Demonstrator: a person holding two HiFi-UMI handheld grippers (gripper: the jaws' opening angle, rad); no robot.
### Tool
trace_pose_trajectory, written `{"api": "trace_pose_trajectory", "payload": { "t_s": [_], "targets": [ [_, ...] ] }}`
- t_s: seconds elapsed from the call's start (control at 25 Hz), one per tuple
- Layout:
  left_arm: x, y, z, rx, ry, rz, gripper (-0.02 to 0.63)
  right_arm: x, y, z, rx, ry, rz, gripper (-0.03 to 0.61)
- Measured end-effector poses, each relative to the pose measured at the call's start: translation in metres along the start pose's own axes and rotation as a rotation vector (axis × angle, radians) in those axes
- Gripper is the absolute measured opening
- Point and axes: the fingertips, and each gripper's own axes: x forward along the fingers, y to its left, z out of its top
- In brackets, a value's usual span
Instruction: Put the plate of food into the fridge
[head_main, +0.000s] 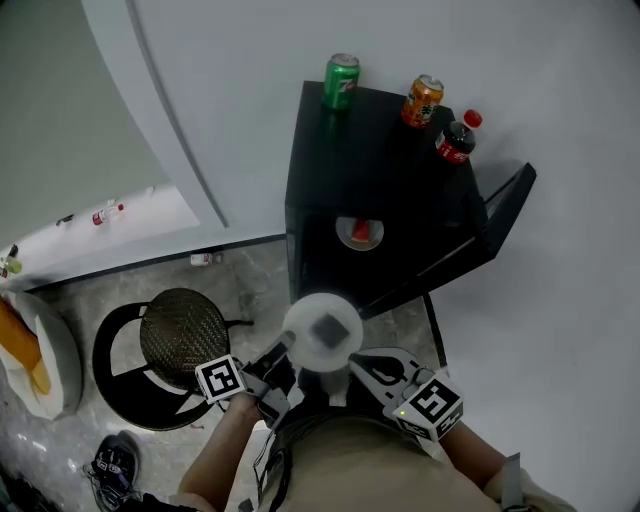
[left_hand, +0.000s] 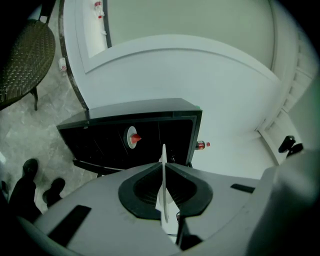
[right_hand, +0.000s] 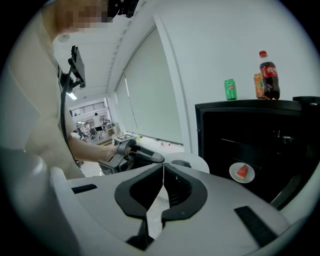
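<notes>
In the head view a white plate (head_main: 322, 333) with a grey piece on it hangs in front of the open black fridge (head_main: 330, 170). My left gripper (head_main: 285, 352) is shut on its near-left rim. In the left gripper view the plate (left_hand: 163, 200) shows edge-on between the shut jaws of that gripper (left_hand: 164, 162). My right gripper (head_main: 358, 362) sits just right of the plate, its jaws (right_hand: 163, 165) shut with nothing between them. Inside the fridge another plate (head_main: 359, 232) carries a red watermelon slice (right_hand: 242, 171).
The fridge door (head_main: 500, 215) stands open to the right. On top of the fridge stand a green can (head_main: 340, 81), an orange can (head_main: 422, 101) and a cola bottle (head_main: 457, 137). A round wicker stool (head_main: 182, 335) is at the left, with a shoe (head_main: 113, 466) on the floor.
</notes>
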Motion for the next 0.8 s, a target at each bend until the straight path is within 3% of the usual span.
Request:
{"api": "trace_pose_trajectory", "payload": {
  "t_s": [0.52, 0.8],
  "targets": [
    [0.032, 0.020, -0.033, 0.036, -0.096, 0.008, 0.017, -0.058, -0.022, -0.041, 0.046, 0.001, -0.021, 0.020],
    [0.053, 0.029, -0.064, 0.050, -0.213, 0.006, 0.017, -0.118, -0.034, -0.074, 0.050, 0.014, 0.017, 0.020]
  ]
}}
